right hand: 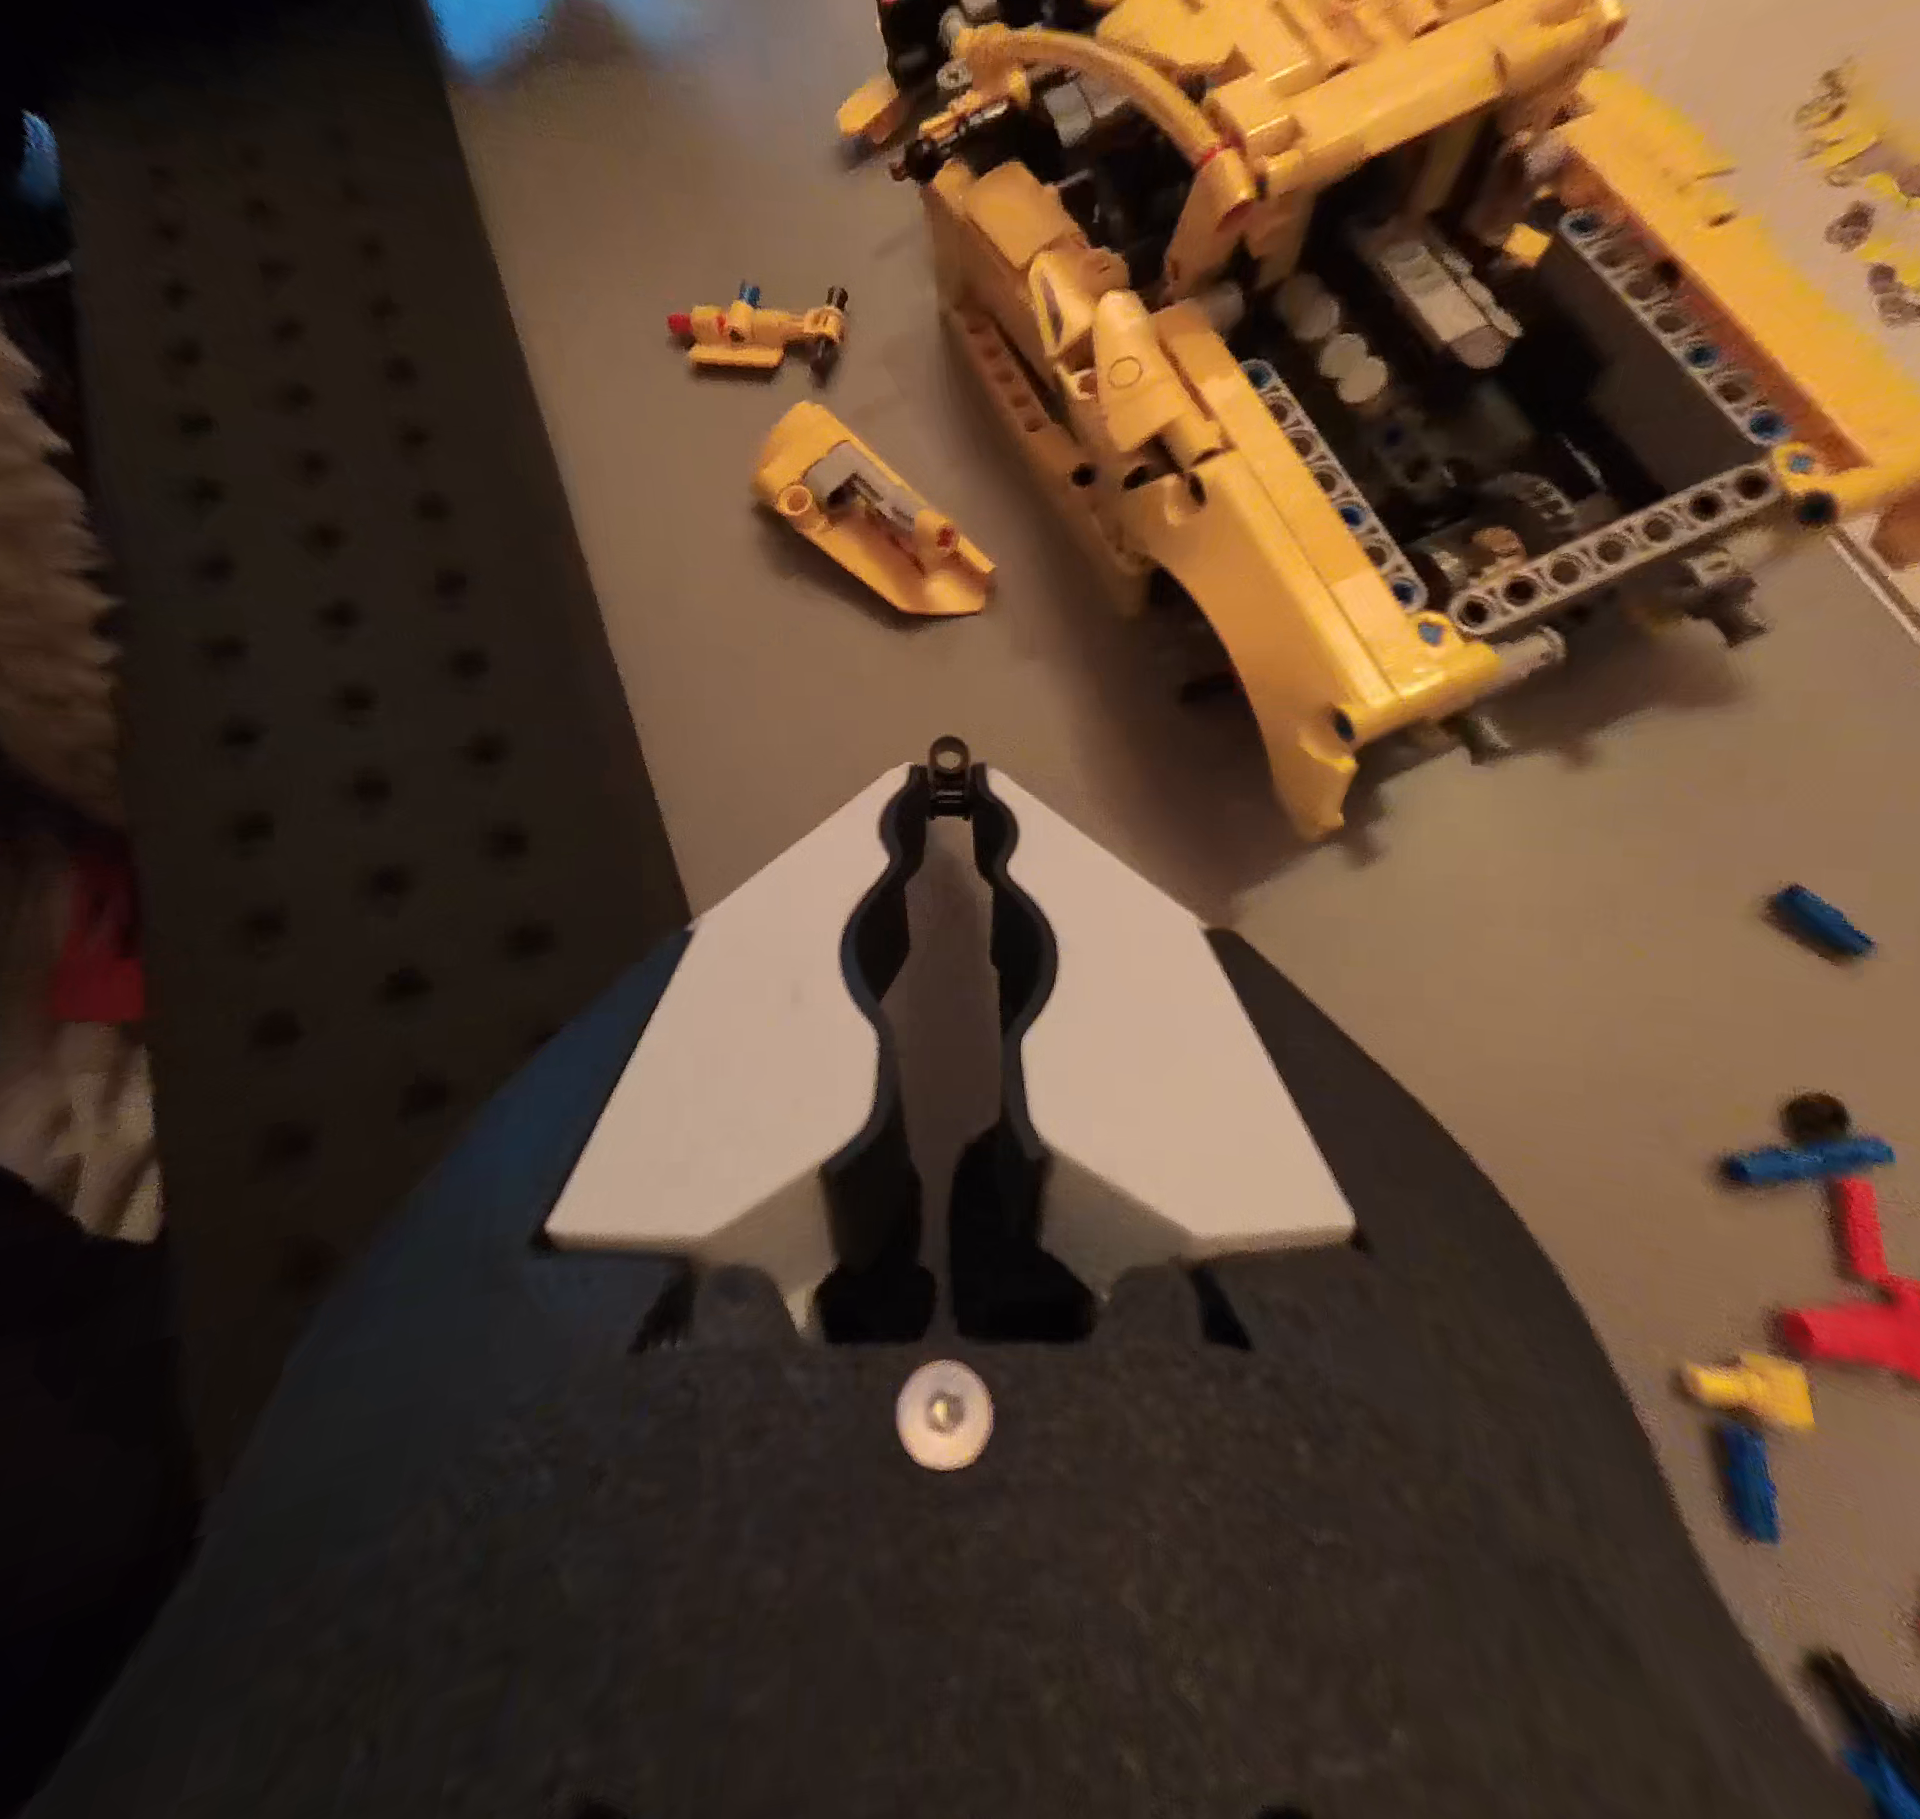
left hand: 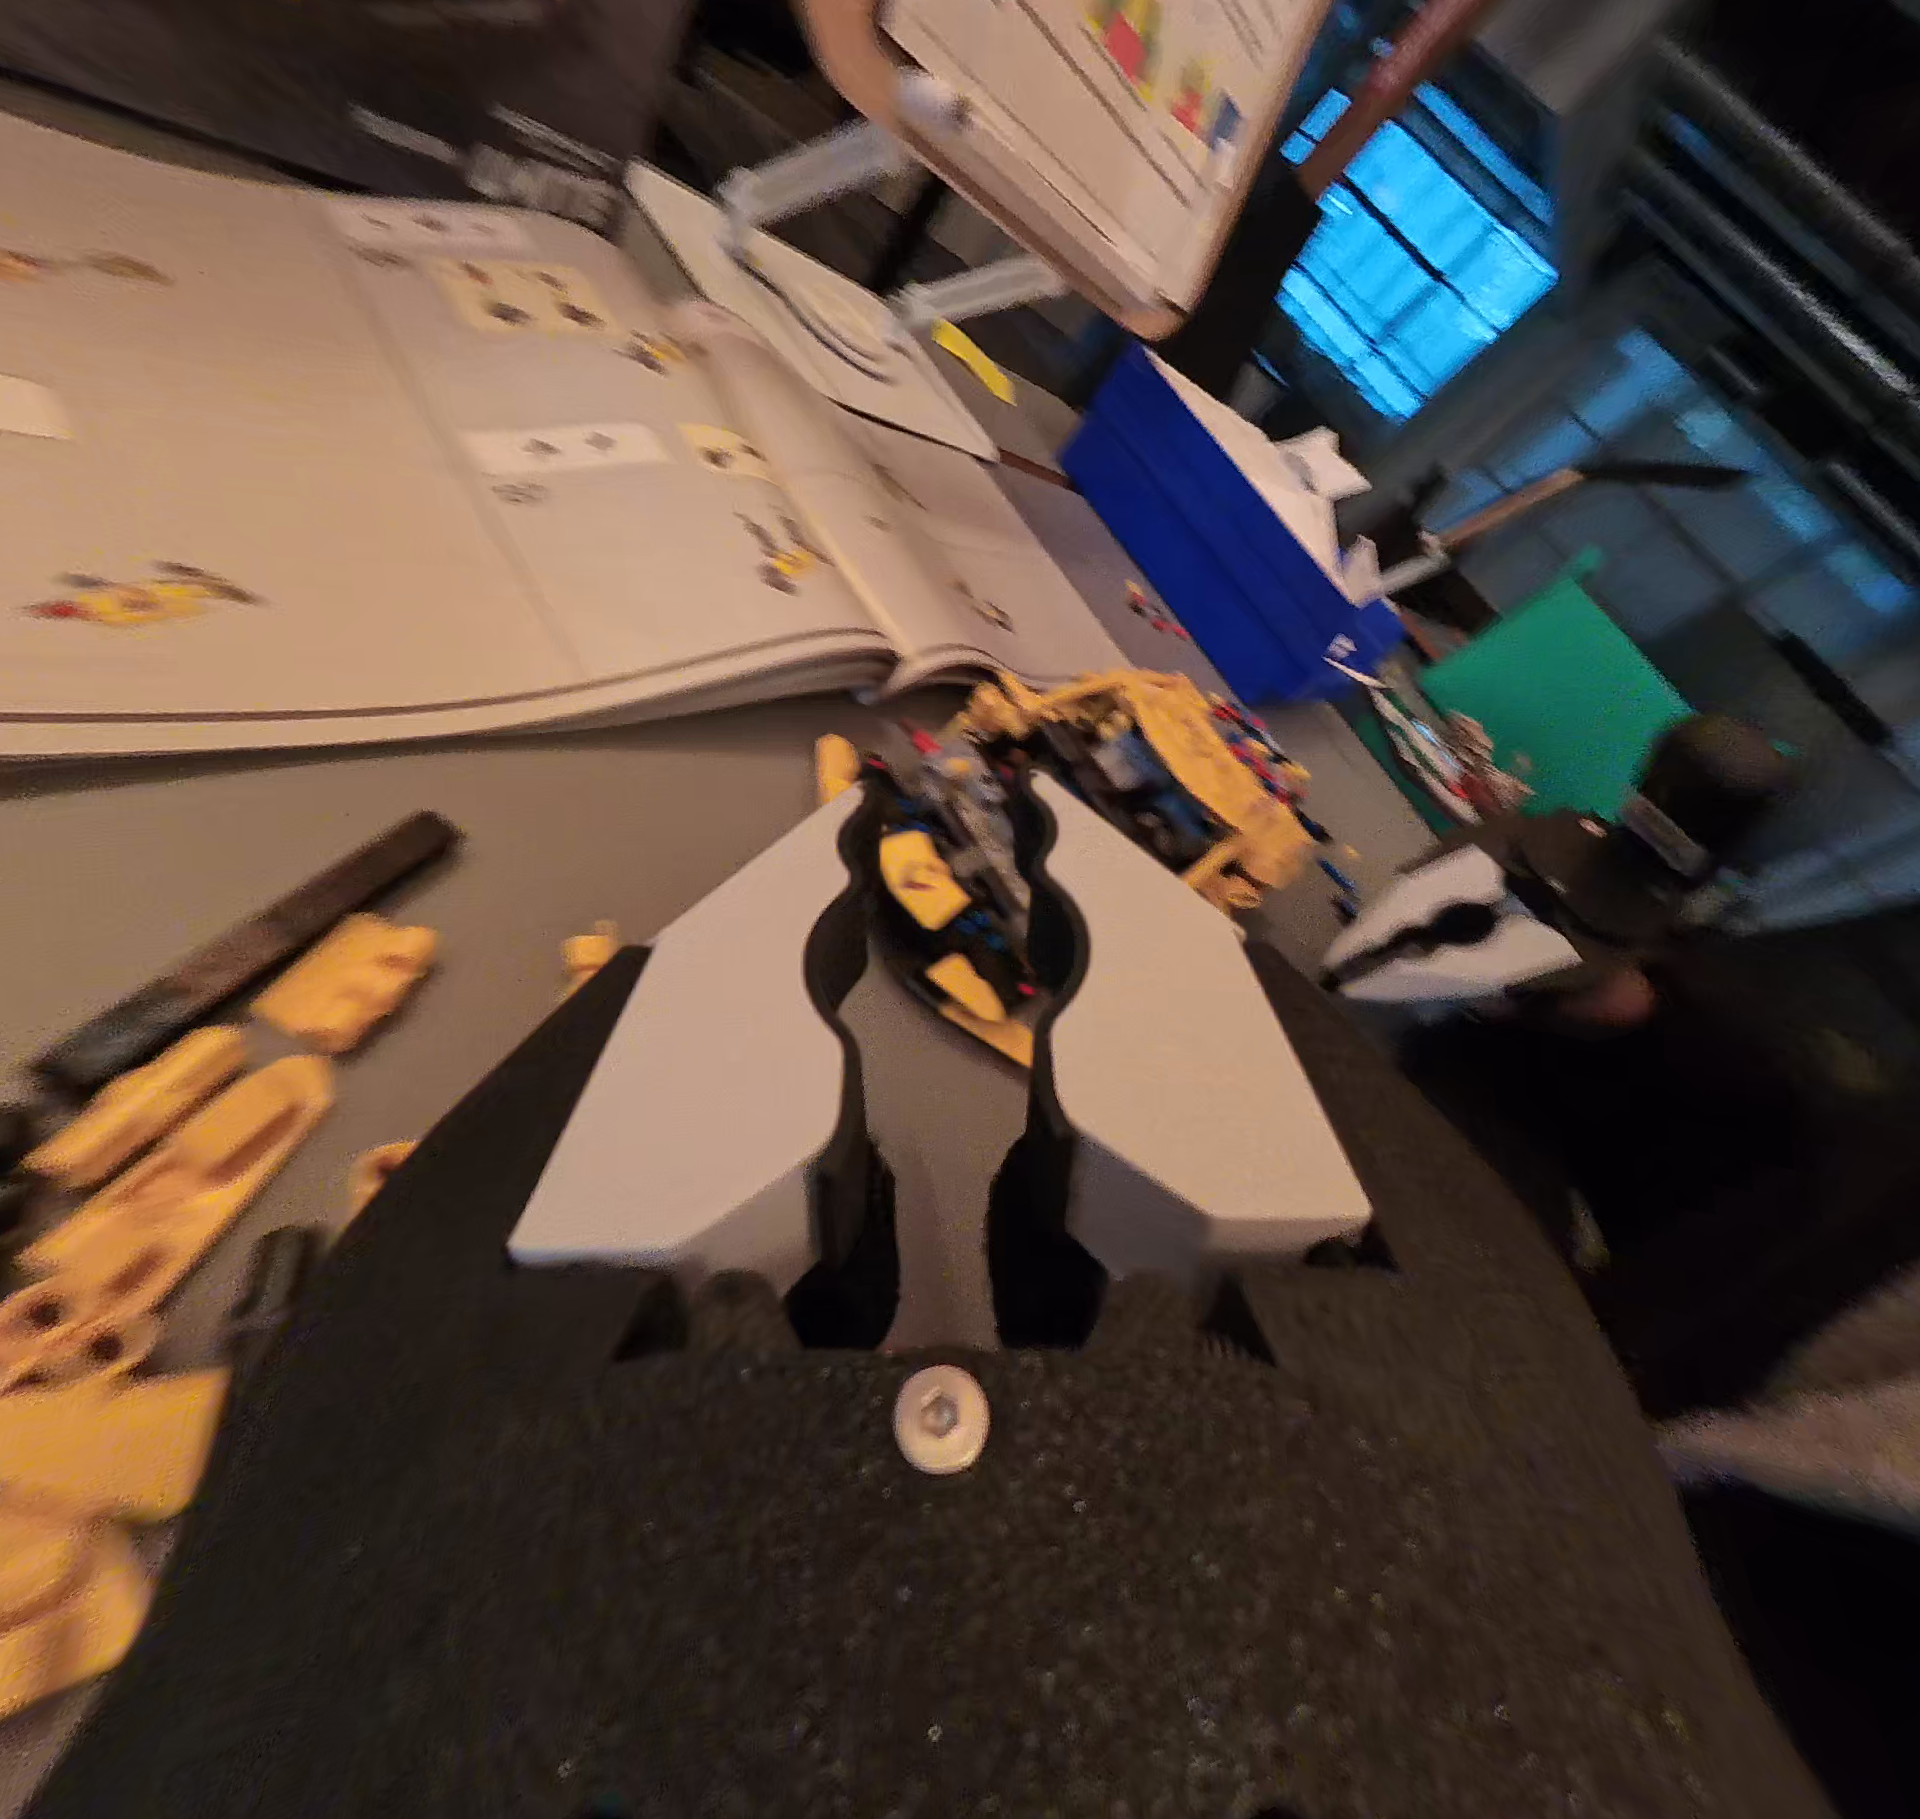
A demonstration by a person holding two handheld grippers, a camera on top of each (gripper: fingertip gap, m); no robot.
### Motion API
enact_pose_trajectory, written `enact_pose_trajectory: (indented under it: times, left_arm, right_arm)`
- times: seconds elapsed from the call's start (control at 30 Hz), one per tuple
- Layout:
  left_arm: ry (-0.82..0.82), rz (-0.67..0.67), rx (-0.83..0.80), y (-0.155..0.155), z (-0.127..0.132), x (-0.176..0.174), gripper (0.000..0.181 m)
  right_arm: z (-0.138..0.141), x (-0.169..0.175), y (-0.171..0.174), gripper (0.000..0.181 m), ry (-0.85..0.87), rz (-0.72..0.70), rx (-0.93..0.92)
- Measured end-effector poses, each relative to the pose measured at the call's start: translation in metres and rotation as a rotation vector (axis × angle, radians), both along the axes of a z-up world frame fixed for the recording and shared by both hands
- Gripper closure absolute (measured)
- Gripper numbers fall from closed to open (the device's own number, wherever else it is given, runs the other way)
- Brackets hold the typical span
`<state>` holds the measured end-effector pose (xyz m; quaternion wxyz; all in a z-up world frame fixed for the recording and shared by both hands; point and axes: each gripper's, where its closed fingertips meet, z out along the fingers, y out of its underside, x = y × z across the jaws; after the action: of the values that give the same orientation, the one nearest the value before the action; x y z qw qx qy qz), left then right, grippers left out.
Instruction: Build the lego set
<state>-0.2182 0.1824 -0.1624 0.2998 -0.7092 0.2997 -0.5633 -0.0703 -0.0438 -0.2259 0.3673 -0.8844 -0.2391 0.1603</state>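
Now, black pin pinched in right tongs, model ahead-right.

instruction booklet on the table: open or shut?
Open. The instruction booklet lies spread flat on the table in the left wrist view, both pages facing up, page edges curving down at the near side.

Yellow lego car body with black and grey insides; grey counter; blue bin; green sheet.
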Motion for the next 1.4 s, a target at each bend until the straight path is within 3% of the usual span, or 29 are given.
enact_pose_trajectory:
  times: [0.2, 0.37, 0.47, 0.63, 0.73, 0.93, 1.07, 1.23, 1.4]
  left_arm:
    - [0.207, 0.365, 0.248, 0.052, -0.006, -0.039, 0.158]
    - [0.312, 0.435, 0.339, 0.060, -0.010, -0.047, 0.158]
    - [0.371, 0.427, 0.386, 0.061, -0.012, -0.044, 0.158]
    - [0.472, 0.358, 0.405, 0.062, -0.018, -0.033, 0.158]
    - [0.491, 0.278, 0.371, 0.063, -0.018, -0.020, 0.158]
    - [0.582, 0.098, 0.327, 0.077, -0.015, 0.012, 0.158]
    - [0.605, 0.045, 0.321, 0.096, -0.009, 0.040, 0.157]
    - [0.572, 0.032, 0.296, 0.105, -0.017, 0.073, 0.158]
    - [0.567, 0.032, 0.256, 0.103, -0.030, 0.076, 0.158]
  right_arm:
    - [-0.018, 0.000, 0.004, 0.174, -0.082, 0.020, -0.049]
    - [-0.019, 0.002, 0.005, 0.172, -0.077, 0.006, -0.029]
    - [-0.002, 0.020, 0.006, 0.165, -0.035, -0.052, 0.022]
    - [0.013, 0.158, 0.000, 0.164, -0.210, -0.406, 0.043]
    - [0.009, 0.198, -0.004, 0.169, -0.159, -0.490, 0.034]
    - [-0.008, 0.228, -0.012, 0.171, -0.268, -0.441, -0.029]
    - [-0.005, 0.233, -0.013, 0.172, -0.210, -0.440, -0.033]
    - [-0.013, 0.229, -0.009, 0.173, -0.171, -0.406, -0.045]
    - [-0.016, 0.229, -0.009, 0.171, -0.152, -0.407, -0.050]
